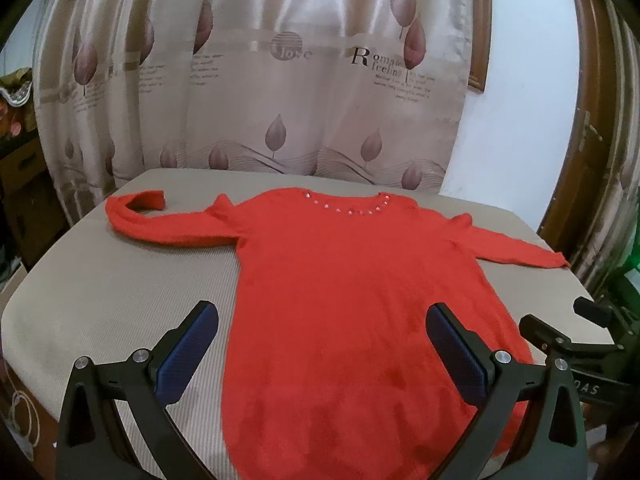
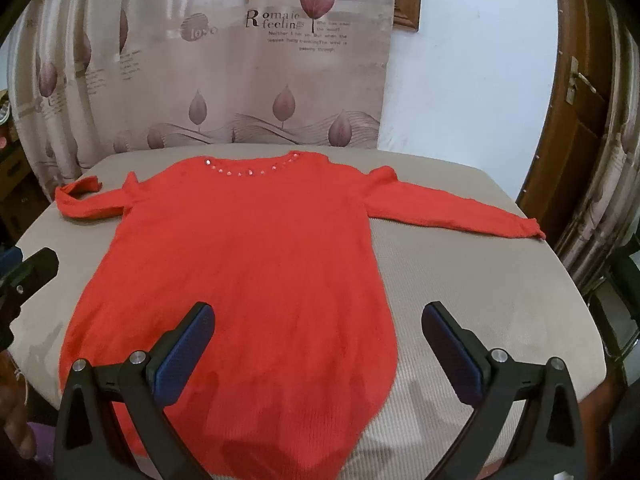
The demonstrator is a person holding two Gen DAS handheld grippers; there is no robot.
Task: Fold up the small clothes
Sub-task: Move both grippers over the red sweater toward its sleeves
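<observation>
1. A red, fuzzy knit sweater [image 1: 344, 300] lies flat and face up on a table covered in beige ribbed cloth [image 1: 120, 288], its hem toward the cameras and its neckline toward the far edge.
2. The round neckline carries a curved row of small shiny beads [image 1: 348, 208].
3. One sleeve [image 1: 160, 220] stretches out to the left, its cuff doubled back into a loop; the other sleeve [image 2: 452, 208] runs straight toward the table's right edge.
4. The left gripper [image 1: 320, 328] hovers above the sweater's lower body, its black fingers spread wide with ridged blue pads [image 1: 188, 356] facing inward and nothing between them.
5. The right gripper [image 2: 316, 328] hangs over the hem on the right side, likewise spread and empty, one pad [image 2: 452, 352] above bare tablecloth.
6. Behind the table hangs a glossy beige curtain [image 2: 200, 80] printed with mauve leaves and lettering, beside a white wall [image 2: 472, 80] and a brown wooden door [image 2: 576, 128].
</observation>
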